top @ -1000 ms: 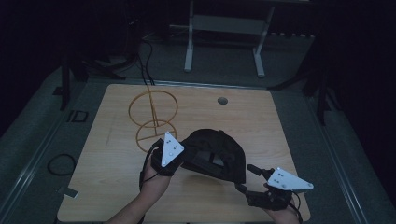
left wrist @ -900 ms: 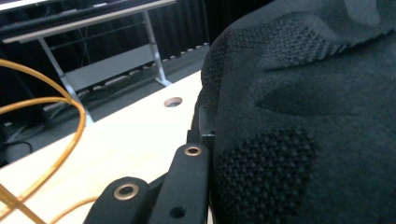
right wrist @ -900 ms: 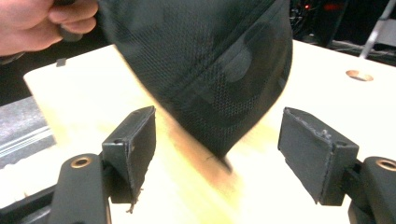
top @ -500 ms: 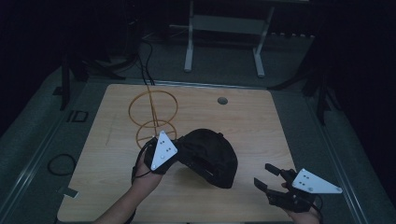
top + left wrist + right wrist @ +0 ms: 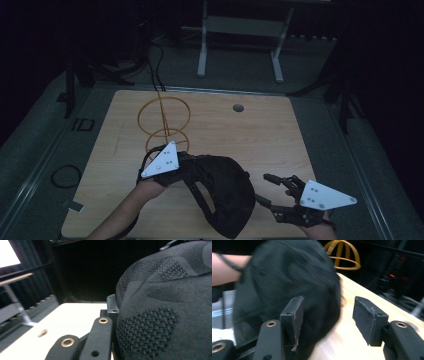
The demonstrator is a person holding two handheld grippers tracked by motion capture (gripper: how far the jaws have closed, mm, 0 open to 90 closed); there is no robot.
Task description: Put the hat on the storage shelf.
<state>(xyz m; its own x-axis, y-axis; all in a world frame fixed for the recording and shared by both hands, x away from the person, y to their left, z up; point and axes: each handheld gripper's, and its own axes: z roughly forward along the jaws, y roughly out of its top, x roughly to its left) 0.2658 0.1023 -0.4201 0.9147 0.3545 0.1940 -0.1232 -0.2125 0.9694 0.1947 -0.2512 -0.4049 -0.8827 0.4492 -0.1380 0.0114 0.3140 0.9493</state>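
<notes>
A black cap (image 5: pixel 227 192) is held up over the near part of the wooden table (image 5: pixel 260 135). In the high view it hangs between the two hands, near the front edge.

The left gripper (image 5: pixel 175 167) is on the left side of the cap. Its jaws are clenched on the edge of the cap, and in the left gripper view the bumpy black cloth (image 5: pixel 162 310) sits right against the jaw. The left hand (image 5: pixel 150 182) holds this gripper from below.

The right gripper (image 5: pixel 267 190) is just to the right of the cap, near the front right of the table. Its jaws are wide apart and hold nothing. In the right gripper view the cap (image 5: pixel 287 290) is behind the left pad (image 5: pixel 295 315), and bare table shows between the two pads. The picture is too blurry to tell if that pad touches the cap.

A yellow wire stand (image 5: pixel 164 120) made of rings is farther back on the left part of the table. A small round hole (image 5: pixel 238 107) is in the far part of the table
</notes>
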